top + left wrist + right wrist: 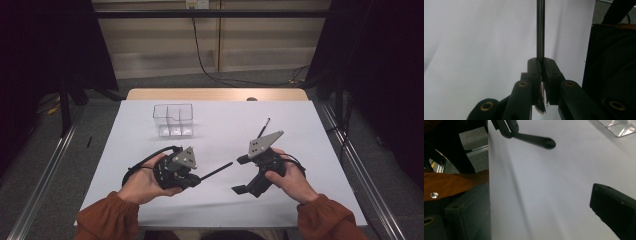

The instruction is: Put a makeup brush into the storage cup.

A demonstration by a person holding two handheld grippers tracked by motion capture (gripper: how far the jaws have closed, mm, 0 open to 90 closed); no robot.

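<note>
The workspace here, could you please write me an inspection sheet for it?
Surface: white table, bare in front of the hands.
Job's things: thin black rod clamped in the left gripper, pointing toward the right gripper; clear divided box farther back.
Clutter: a second black rod lying beyond the right gripper.
Grippers: left shut on the rod; right open, nothing between its jaws.
Cables: black cable loops from the left gripper; wall cable behind the table.
Surroundings: grey floor, dark curtains at both sides.
</note>
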